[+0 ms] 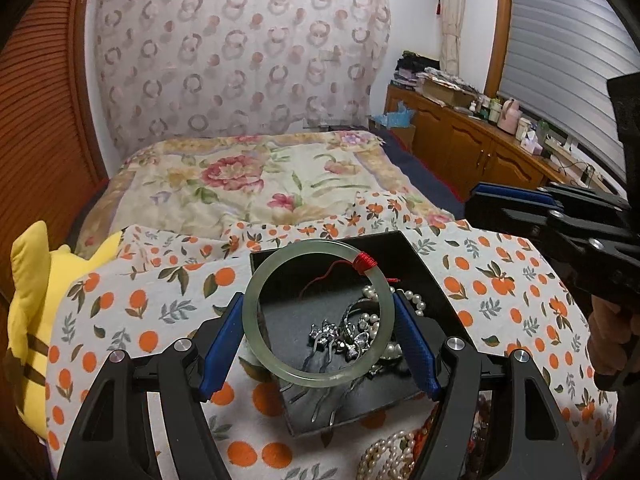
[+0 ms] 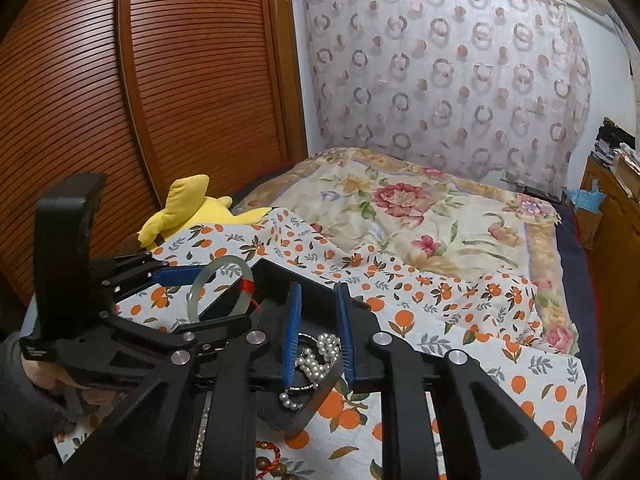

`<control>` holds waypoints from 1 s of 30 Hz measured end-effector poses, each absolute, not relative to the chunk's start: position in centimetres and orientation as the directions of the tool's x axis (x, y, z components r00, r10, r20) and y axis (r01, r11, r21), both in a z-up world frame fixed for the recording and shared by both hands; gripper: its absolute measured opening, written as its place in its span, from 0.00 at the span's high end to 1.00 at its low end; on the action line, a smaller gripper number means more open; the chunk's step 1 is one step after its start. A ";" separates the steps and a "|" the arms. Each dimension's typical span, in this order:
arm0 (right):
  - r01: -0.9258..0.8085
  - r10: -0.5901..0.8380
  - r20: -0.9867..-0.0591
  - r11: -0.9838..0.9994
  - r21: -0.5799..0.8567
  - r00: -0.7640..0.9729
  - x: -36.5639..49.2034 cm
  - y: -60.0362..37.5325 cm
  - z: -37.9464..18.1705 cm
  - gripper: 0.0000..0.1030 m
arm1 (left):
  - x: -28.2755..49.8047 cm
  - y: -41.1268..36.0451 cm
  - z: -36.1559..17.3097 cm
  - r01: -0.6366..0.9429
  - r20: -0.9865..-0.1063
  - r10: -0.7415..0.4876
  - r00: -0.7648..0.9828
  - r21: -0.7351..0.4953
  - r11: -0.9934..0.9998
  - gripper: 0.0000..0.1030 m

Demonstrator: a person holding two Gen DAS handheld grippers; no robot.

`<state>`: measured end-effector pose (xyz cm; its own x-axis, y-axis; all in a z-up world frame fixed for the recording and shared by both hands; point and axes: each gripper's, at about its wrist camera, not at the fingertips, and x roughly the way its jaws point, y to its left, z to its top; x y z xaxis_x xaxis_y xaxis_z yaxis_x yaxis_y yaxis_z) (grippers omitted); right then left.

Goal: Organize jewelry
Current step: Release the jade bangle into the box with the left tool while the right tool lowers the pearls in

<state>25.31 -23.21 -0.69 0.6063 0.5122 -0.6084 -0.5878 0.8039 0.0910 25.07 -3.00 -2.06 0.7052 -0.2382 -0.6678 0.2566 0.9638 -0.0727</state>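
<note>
My left gripper (image 1: 320, 312) is shut on a pale green jade bangle (image 1: 256, 344) with a red thread wrap, and holds it above a black jewelry box (image 1: 424, 264). The box holds a pearl necklace (image 1: 416, 300) and silver hairpins (image 1: 340, 336). In the right wrist view the bangle (image 2: 200, 280) hangs at the left over the box (image 2: 272, 272). My right gripper (image 2: 318, 292) hovers over the box with nothing between its blue pads; the jaws stand a little apart. Pearls (image 2: 316, 360) lie below it. The right gripper also shows at the right of the left wrist view (image 1: 492, 204).
The box sits on an orange-print cloth (image 1: 520, 280) on a bed. More pearl strands (image 1: 384, 460) and brown beads (image 2: 276, 468) lie on the cloth near me. A yellow plush toy (image 1: 28, 320) lies at the left. A wooden cabinet (image 1: 460, 144) stands at the right.
</note>
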 end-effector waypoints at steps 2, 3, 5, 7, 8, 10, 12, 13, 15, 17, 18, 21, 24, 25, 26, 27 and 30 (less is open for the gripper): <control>-0.586 0.509 -0.611 0.805 0.090 0.606 25.2 -23.3 -0.7 0.81 | 25.2 -3.2 -2.1 0.259 -0.669 -0.238 0.704 -0.070 0.963 0.33; -0.586 0.509 -0.612 0.805 0.090 0.605 25.0 -23.6 -0.8 0.81 | 25.3 -3.4 -2.1 0.259 -0.670 -0.237 0.704 -0.069 0.963 0.33; -0.584 0.507 -0.617 0.806 0.093 0.601 24.8 -23.8 -1.1 0.81 | 25.3 -3.4 -2.1 0.257 -0.670 -0.236 0.704 -0.069 0.964 0.33; -0.576 0.497 -0.628 0.812 0.093 0.599 24.6 -24.0 -1.6 0.81 | 25.3 -3.4 -2.1 0.258 -0.671 -0.235 0.703 -0.068 0.964 0.33; -0.573 0.493 -0.630 0.815 0.092 0.600 24.5 -24.1 -1.8 0.81 | 25.5 -3.4 -2.1 0.254 -0.674 -0.230 0.702 -0.065 0.965 0.32; -0.565 0.485 -0.635 0.820 0.091 0.601 24.3 -24.3 -2.3 0.81 | 25.4 -3.4 -2.1 0.249 -0.671 -0.224 0.707 -0.061 0.967 0.25; -0.559 0.480 -0.637 0.824 0.091 0.603 24.1 -24.5 -2.6 0.81 | 25.3 -3.4 -1.9 0.247 -0.665 -0.224 0.712 -0.061 0.967 0.24; -0.556 0.478 -0.638 0.826 0.092 0.604 24.0 -24.5 -2.6 0.81 | 25.2 -3.3 -1.9 0.248 -0.665 -0.224 0.712 -0.060 0.967 0.24; -0.553 0.476 -0.637 0.828 0.093 0.607 23.7 -24.6 -2.6 0.81 | 25.0 -3.3 -1.8 0.247 -0.663 -0.222 0.715 -0.058 0.967 0.24; -0.549 0.480 -0.633 0.829 0.102 0.608 23.0 -24.8 -2.8 0.81 | 24.4 -3.1 -1.6 0.248 -0.657 -0.222 0.720 -0.055 0.967 0.24; -0.547 0.481 -0.632 0.830 0.105 0.608 22.7 -24.9 -2.9 0.81 | 24.0 -3.1 -1.5 0.248 -0.654 -0.222 0.723 -0.054 0.967 0.24; -0.542 0.487 -0.629 0.831 0.122 0.606 21.4 -25.1 -3.2 0.81 | 22.6 -2.8 -1.2 0.254 -0.646 -0.228 0.729 -0.055 0.966 0.23; -0.537 0.488 -0.631 0.833 0.131 0.603 20.0 -25.2 -3.6 0.81 | 20.7 -2.5 -1.1 0.262 -0.638 -0.235 0.733 -0.054 0.964 0.23; -0.534 0.486 -0.632 0.835 0.131 0.603 19.5 -25.3 -3.7 0.81 | 20.2 -2.4 -1.1 0.263 -0.637 -0.235 0.734 -0.053 0.963 0.23; -0.531 0.484 -0.633 0.837 0.134 0.604 19.0 -25.3 -3.9 0.81 | 19.5 -2.1 -1.2 0.265 -0.635 -0.239 0.734 -0.057 0.963 0.23; -0.526 0.482 -0.635 0.839 0.137 0.604 18.4 -25.5 -4.1 0.81 | 18.9 -1.9 -1.3 0.267 -0.636 -0.244 0.732 -0.061 0.962 0.23; -0.516 0.478 -0.638 0.845 0.144 0.604 17.0 -25.7 -4.7 0.81 | 17.2 -1.6 -1.8 0.273 -0.642 -0.247 0.726 -0.061 0.960 0.23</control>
